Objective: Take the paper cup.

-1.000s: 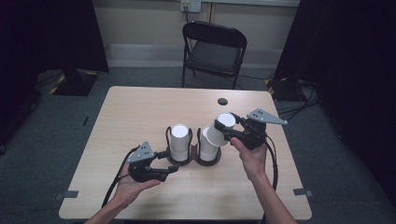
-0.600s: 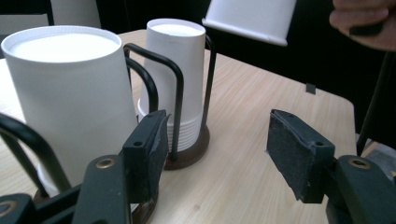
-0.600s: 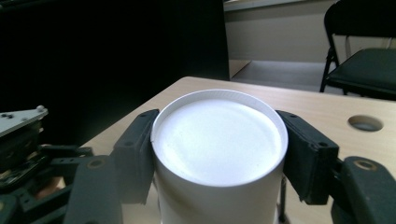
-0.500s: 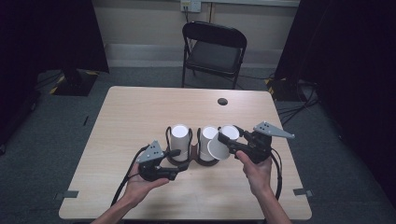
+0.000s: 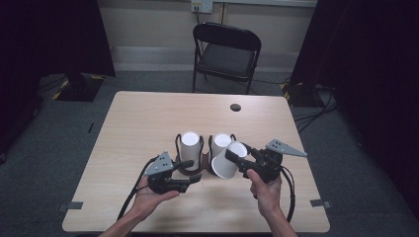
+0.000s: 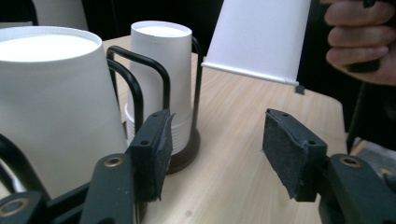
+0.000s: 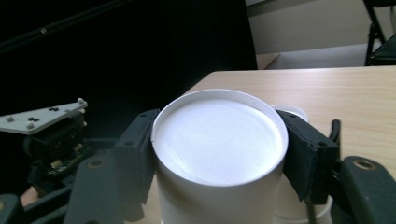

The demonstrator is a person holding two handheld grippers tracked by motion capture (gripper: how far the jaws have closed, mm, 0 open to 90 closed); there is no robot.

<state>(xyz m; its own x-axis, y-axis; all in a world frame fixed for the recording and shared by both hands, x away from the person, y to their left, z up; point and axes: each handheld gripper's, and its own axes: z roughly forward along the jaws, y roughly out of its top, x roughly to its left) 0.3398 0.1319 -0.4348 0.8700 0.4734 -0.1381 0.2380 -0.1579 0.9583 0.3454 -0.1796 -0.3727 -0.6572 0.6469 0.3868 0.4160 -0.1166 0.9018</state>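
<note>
Big wooden table fills the middle, a black folding chair standing beyond its far edge. Near the front sits a dark wire rack carrying two upside-down white paper cup stacks: the left stack and the right stack, side by side. And there's the right hand-held gripper, jaws clamped on either side of a single white cup, lifted and tilted just beside the right stack. From the right gripper view the cup's closed base faces the camera, squeezed between both pads. Over on the left, the left hand-held gripper rests at the rack's near side, jaws spread wide, nothing between them; the left gripper view confirms that gap. Small dark round spot on the far table.
</note>
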